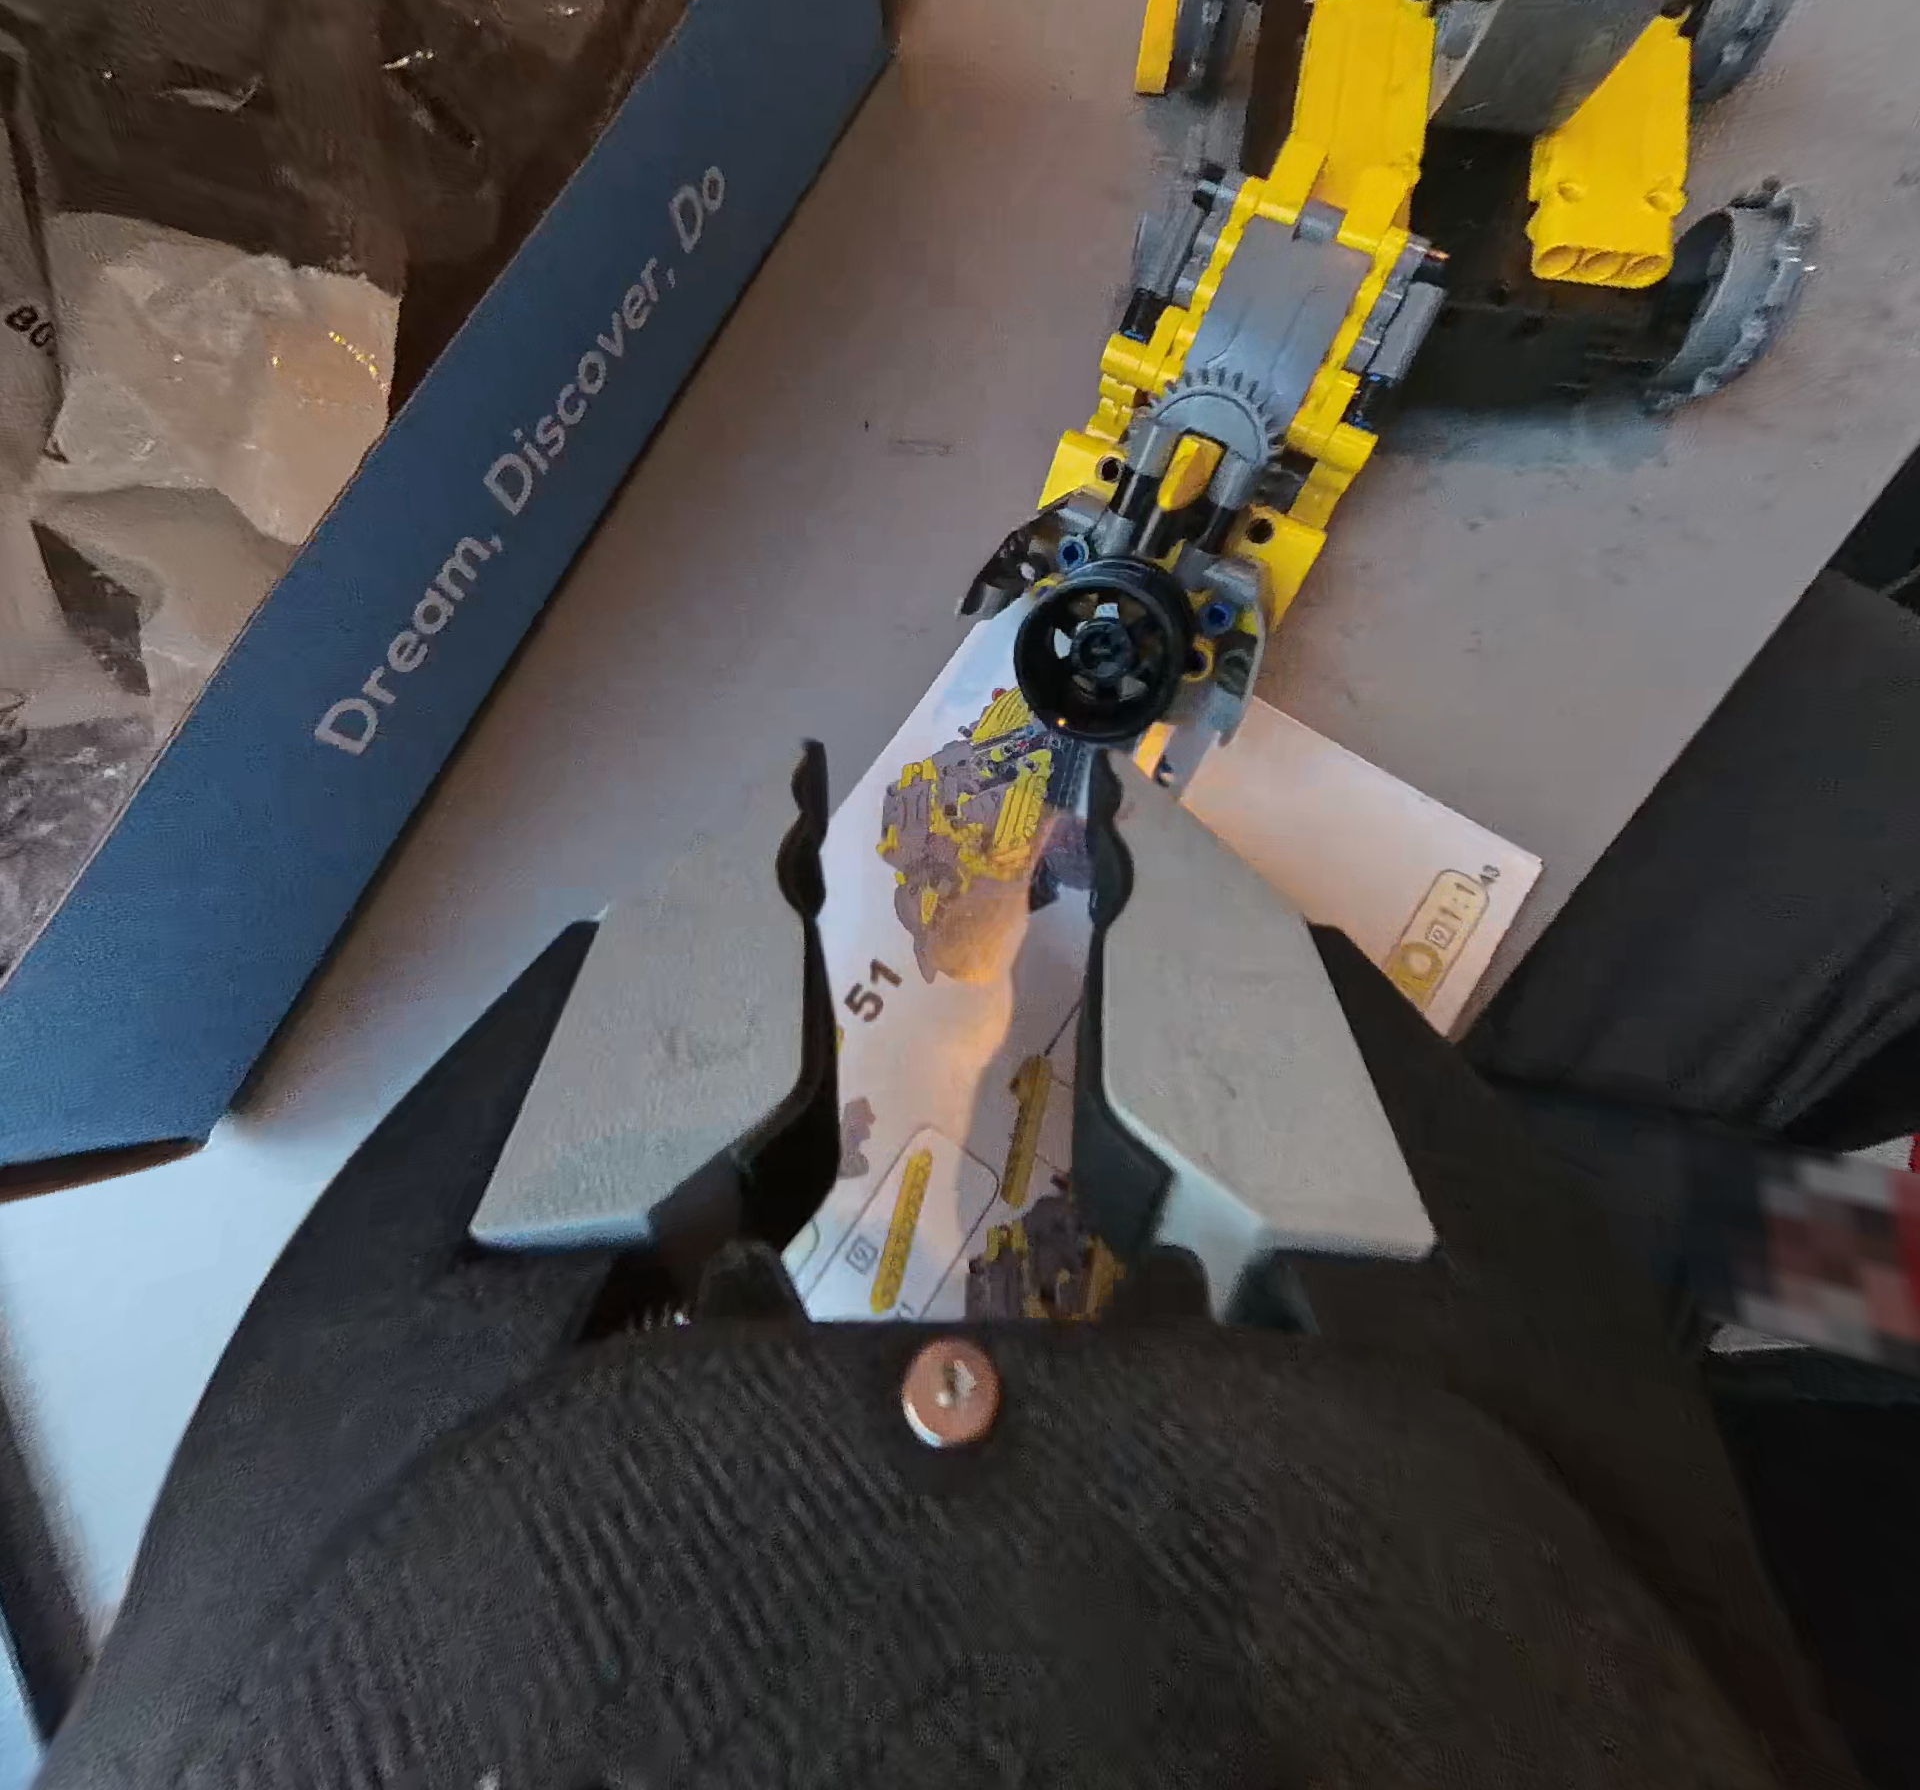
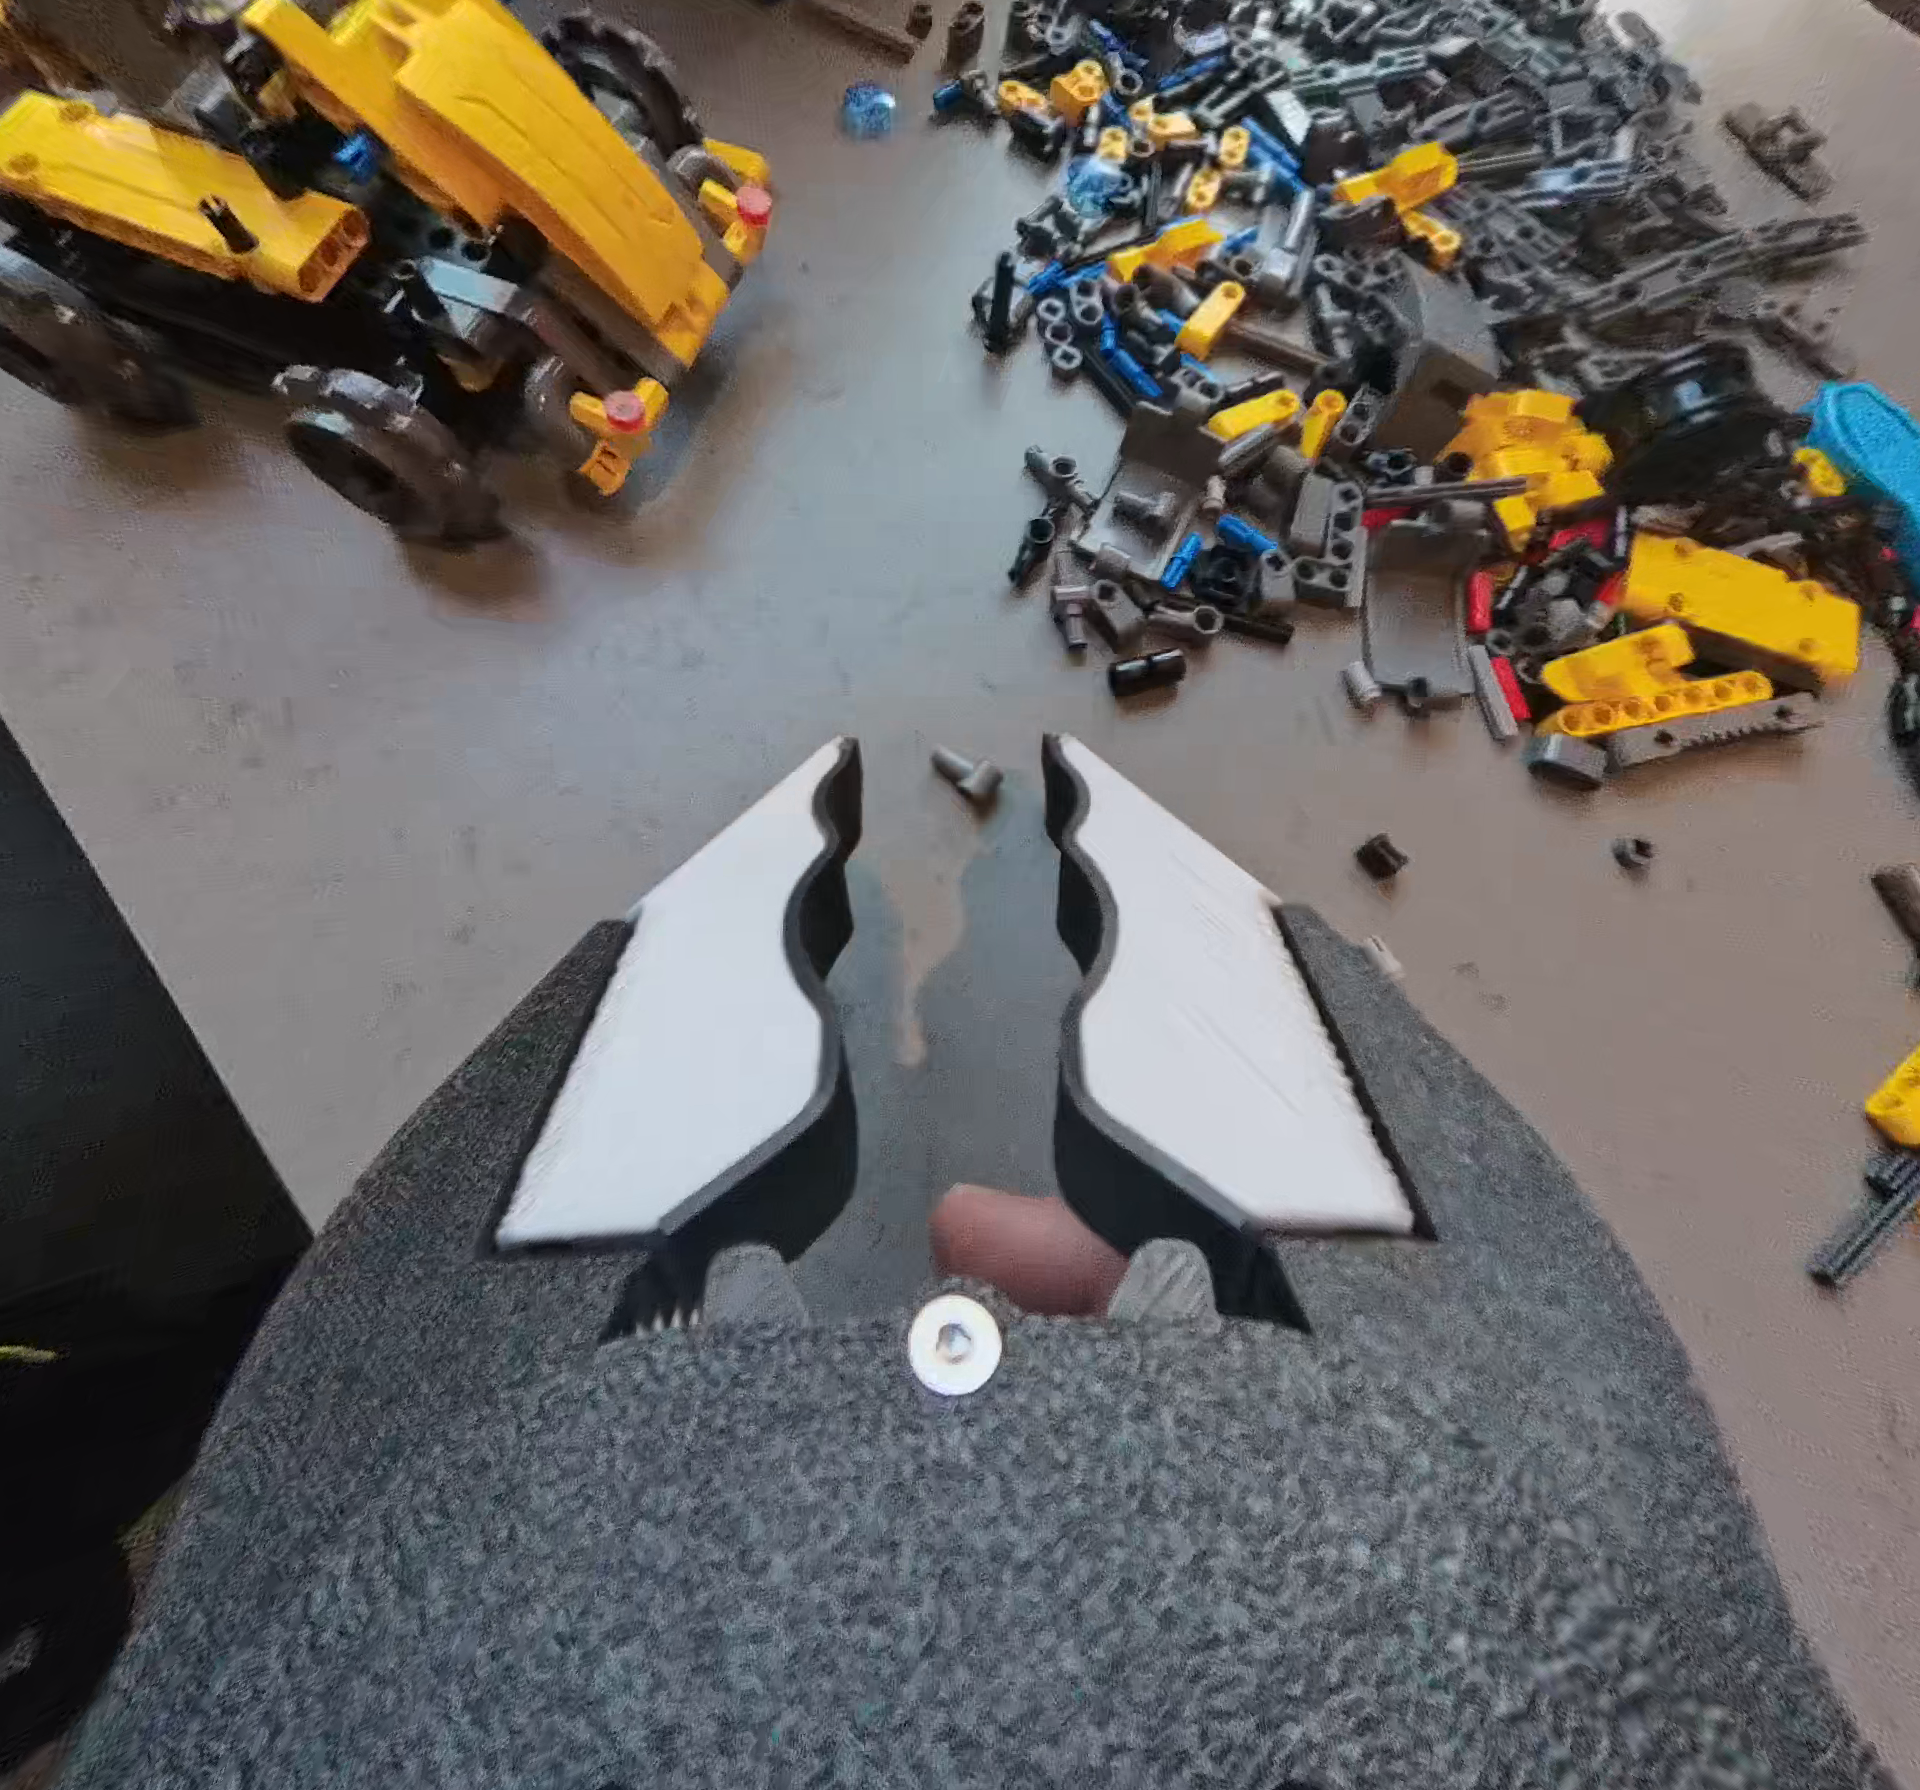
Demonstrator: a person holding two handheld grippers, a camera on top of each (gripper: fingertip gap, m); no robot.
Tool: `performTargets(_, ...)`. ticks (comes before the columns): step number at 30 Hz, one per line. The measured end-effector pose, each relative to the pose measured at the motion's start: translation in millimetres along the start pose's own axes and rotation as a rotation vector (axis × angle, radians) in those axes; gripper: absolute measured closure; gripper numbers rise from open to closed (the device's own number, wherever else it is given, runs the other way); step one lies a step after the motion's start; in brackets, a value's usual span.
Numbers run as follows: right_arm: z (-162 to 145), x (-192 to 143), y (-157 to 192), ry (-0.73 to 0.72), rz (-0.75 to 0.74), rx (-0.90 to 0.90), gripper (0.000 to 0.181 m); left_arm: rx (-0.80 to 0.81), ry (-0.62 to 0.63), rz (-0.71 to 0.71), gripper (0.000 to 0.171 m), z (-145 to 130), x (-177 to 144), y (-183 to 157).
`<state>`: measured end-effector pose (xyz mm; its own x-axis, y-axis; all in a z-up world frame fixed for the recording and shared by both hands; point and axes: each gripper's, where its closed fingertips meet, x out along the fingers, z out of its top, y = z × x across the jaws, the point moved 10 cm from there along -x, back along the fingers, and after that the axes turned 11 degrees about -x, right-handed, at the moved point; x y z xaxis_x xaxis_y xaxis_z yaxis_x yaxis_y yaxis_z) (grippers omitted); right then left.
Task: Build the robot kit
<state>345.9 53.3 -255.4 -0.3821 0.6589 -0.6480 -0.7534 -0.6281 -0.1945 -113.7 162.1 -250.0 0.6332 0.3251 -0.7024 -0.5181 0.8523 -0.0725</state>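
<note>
A yellow and grey brick-built vehicle stands on the grey table; it also shows in the right wrist view at the upper left. A black wheel hub sits on its near end. My left gripper is open and empty above an instruction sheet, its right fingertip just below the hub. My right gripper is open and empty, with a small grey pin lying on the table between its tips.
A dark blue box with clear plastic bags inside stands at the left. A big pile of loose grey, yellow and blue pieces covers the right of the table. A dark object sits at the right edge. My right fingertips sit around 35 cm from my left ones.
</note>
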Motion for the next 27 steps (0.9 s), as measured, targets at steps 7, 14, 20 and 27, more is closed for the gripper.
performTargets(7,13.8,26.8,3.8,0.034,-0.108,0.019,0.141,0.086,0.022,-0.053,0.122,14.7,13.2,-3.1)
performTargets(14,30.5,15.8,45.3,-0.065,-0.088,-0.036,0.139,0.110,-0.011,-0.132,0.118,28.9,3.2,-12.7)
performTargets(20,42.3,18.8,78.8,-0.115,-0.056,-0.077,0.138,0.231,0.114,-0.075,0.109,45.6,30.4,-28.6)
performTargets(27,45.5,17.8,92.9,-0.158,-0.020,-0.055,0.137,0.312,0.257,-0.066,0.111,44.1,50.1,-29.8)
